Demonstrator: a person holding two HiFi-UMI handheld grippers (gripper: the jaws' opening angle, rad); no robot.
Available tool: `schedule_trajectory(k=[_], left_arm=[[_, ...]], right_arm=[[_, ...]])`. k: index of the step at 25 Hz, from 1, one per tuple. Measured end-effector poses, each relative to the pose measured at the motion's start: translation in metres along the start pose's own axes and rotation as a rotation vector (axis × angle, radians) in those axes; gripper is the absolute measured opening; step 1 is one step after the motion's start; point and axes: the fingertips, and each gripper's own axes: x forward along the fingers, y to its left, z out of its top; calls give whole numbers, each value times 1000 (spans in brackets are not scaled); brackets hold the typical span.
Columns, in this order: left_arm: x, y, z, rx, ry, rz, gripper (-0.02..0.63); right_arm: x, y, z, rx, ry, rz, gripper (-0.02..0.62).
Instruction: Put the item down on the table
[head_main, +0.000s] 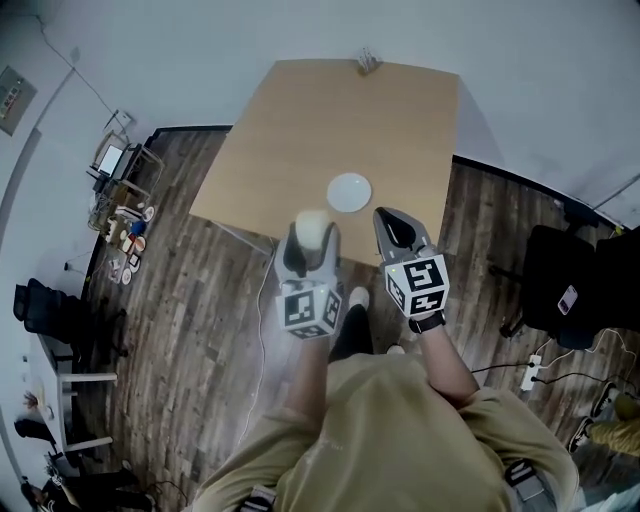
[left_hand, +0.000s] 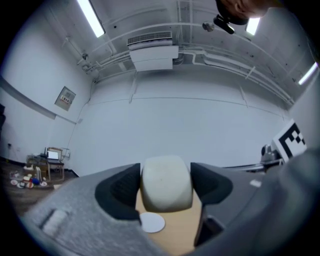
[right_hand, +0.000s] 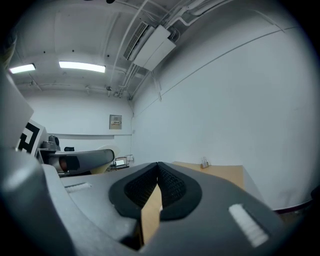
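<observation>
Head view: the left gripper (head_main: 311, 240) holds a cream rounded item (head_main: 313, 222) up over the near edge of the wooden table (head_main: 340, 120), near a white disc (head_main: 349, 192) lying on it; the right gripper (head_main: 392, 224) hovers just beside; left gripper view: both pads pinch the item's sides, the disc lower down behind it; right gripper view: jaws pressed together, nothing between them.

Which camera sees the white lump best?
The left gripper view: the white lump sits clamped in the left gripper. The head view shows only its top; the right gripper view, nothing clear.
</observation>
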Motion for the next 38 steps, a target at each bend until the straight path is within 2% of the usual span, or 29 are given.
schedule_trajectory(k=[3,11,19,23,28,33,36,38], left_arm=[[40,4,-7,-53,14,-43,311],[152,41,-9,-87,29,-117,311],[227,86,-39,-97,114,-156,311],[257,102,-78,-32,191,-186,311],[278,113,-137,-31,309,-228,311],[293,102,-192,23,396,-327,310],[297,96,-228,25,469,-359,310],[299,88,-254,69,518,-406,310]], right_arm=[[30,-27,-2,17,14,-40,6],[120,-71,10,8,41,-88,6],[200,-94,-19,40,136,-135,6],[233,-107,-34,51,161,-157,6],[261,-118,-66,70,220,-179,8],[274,-127,-111,98,305,-193,6],[274,-135,-138,136,353,-213,6],[274,-143,-153,163,376,-228,6]])
